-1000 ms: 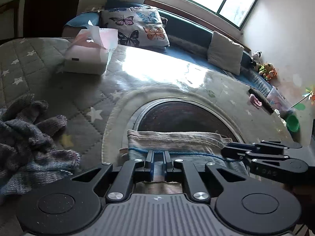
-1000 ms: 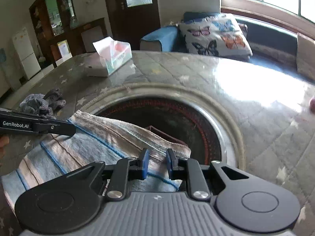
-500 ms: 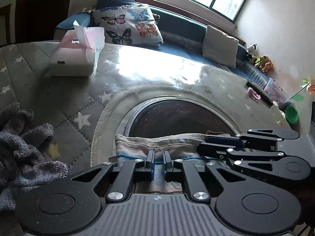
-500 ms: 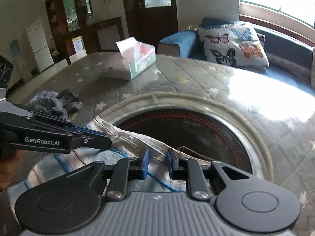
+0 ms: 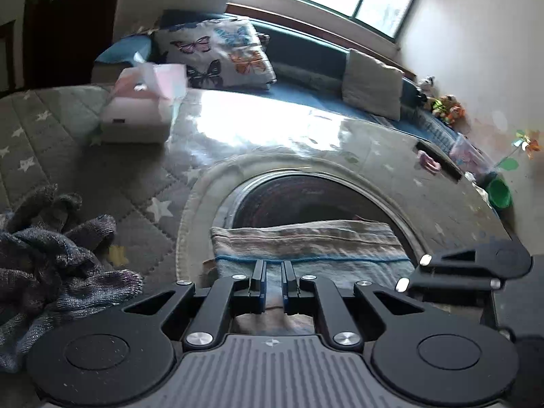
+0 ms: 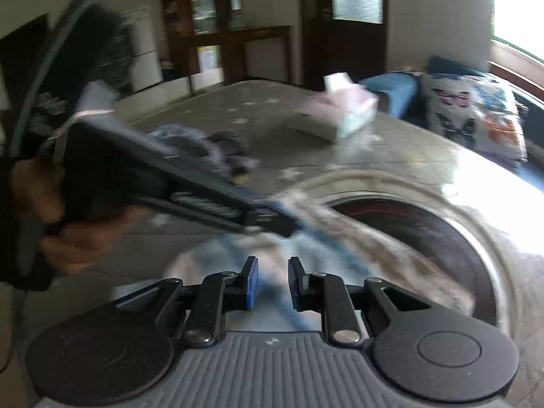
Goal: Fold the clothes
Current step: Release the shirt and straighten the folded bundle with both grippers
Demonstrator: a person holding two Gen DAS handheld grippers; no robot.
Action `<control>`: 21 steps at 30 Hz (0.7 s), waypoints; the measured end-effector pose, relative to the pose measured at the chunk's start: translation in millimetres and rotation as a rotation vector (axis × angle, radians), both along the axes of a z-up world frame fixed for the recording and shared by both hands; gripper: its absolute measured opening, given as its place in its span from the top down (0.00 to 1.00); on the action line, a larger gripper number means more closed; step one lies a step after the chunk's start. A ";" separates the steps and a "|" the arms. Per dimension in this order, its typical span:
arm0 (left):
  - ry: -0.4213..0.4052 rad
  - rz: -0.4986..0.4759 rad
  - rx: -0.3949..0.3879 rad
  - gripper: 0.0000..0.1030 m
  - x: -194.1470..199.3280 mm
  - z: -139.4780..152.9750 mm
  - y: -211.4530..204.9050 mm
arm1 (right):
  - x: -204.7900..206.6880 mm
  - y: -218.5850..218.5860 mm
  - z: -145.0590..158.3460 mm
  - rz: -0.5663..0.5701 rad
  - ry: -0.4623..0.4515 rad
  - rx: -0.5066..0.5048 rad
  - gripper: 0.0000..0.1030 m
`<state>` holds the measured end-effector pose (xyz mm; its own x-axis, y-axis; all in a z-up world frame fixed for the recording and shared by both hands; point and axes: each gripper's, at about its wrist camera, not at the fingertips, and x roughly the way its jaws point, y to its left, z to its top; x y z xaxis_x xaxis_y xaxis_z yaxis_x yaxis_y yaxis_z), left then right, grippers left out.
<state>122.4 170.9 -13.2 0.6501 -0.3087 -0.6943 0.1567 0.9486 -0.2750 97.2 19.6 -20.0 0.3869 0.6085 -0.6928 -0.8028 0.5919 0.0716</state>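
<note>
A striped beige and blue towel (image 5: 306, 244) lies over the near rim of a round dark stove plate (image 5: 306, 200) set in the table. My left gripper (image 5: 272, 280) is shut on the towel's near edge. It shows in the right wrist view (image 6: 272, 219), gripping the blurred towel (image 6: 357, 244). My right gripper (image 6: 272, 284) is slightly open above the towel, with nothing between its pads. In the left wrist view only the side of the right gripper (image 5: 469, 268) shows at the right. A crumpled grey knit garment (image 5: 51, 265) lies to the left.
A tissue box (image 5: 142, 115) stands at the back left of the quilted star-patterned table cover (image 5: 68, 156). A bench with a butterfly cushion (image 5: 217, 54) runs behind the table. A green cup (image 5: 498, 193) and small items sit at the far right edge.
My right gripper has let go of the towel, opened a little and pulled back to the right. The right wrist view has swung left and blurred. My left gripper keeps its hold.
</note>
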 end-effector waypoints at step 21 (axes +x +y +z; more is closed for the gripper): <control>-0.061 0.041 0.042 0.90 -31.2 1.0 -2.3 | -95.5 5.1 6.4 0.167 -0.082 -0.012 0.83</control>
